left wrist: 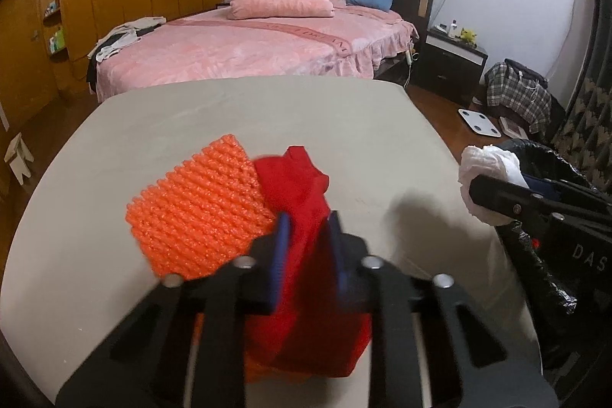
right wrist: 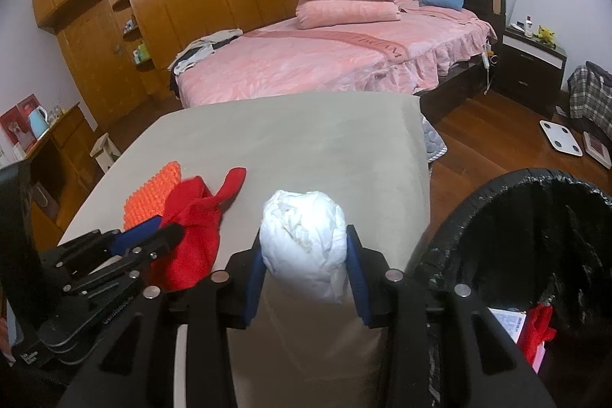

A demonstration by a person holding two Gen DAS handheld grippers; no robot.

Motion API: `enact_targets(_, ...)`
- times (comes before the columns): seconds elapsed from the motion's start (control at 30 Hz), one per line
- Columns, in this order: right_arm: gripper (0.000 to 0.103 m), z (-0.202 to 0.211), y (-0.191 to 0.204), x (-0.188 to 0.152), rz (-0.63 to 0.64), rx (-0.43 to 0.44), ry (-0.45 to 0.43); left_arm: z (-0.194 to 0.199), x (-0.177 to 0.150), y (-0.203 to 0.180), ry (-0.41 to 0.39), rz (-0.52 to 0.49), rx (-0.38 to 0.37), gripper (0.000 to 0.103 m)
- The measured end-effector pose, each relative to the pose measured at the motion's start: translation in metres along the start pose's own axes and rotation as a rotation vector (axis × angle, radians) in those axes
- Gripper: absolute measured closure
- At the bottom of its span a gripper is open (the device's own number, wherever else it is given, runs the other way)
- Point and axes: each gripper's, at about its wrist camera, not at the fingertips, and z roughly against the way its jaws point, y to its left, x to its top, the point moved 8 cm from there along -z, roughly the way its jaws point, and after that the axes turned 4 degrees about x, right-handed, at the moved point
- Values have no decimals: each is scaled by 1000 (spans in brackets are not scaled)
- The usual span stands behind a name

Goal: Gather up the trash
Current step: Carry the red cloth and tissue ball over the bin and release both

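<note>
In the right wrist view the white crumpled wad (right wrist: 306,247) is gripped by the right tongs (right wrist: 306,266) at centre, the black-lined bin (right wrist: 535,236) lying lower right, while the red cloth (left wrist: 302,217) on the tabletop (left wrist: 229,117) is clamped by the left tongs (left wrist: 308,239).

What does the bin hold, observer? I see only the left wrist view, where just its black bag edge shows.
Observer: In the right wrist view, the bin already holds a red scrap and a printed paper.
Operator: Is the white wad over the bin yet?
Observer: No; the white wad, gripped by the right hand-held gripper, hangs above the table edge, left of the bin.
Operator: And outside my left side?
Observer: A blue kettle stands on a wooden cabinet.
</note>
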Motion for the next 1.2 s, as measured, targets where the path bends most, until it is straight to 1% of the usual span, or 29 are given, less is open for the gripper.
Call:
enact_targets(0.07,64,2,0,1,-4,0,-4,3,2,-1,-10,-2,-6,97)
enact_targets(0.17,64,7,-2,4,-8,1,-19,10,7,-3,-35,6,-15,99)
enact_targets(0.53,64,29,0,24,-8,14,-80,42,28,-21,-104,28,-70,99)
enact_targets(0.87,64,53,-6,39,-8,8,-128,66,45,-41,-149,11,-115,99)
enact_targets(1.2,64,89,-20,49,-6,-13,-182,90,63,-61,-198,-9,-152,99)
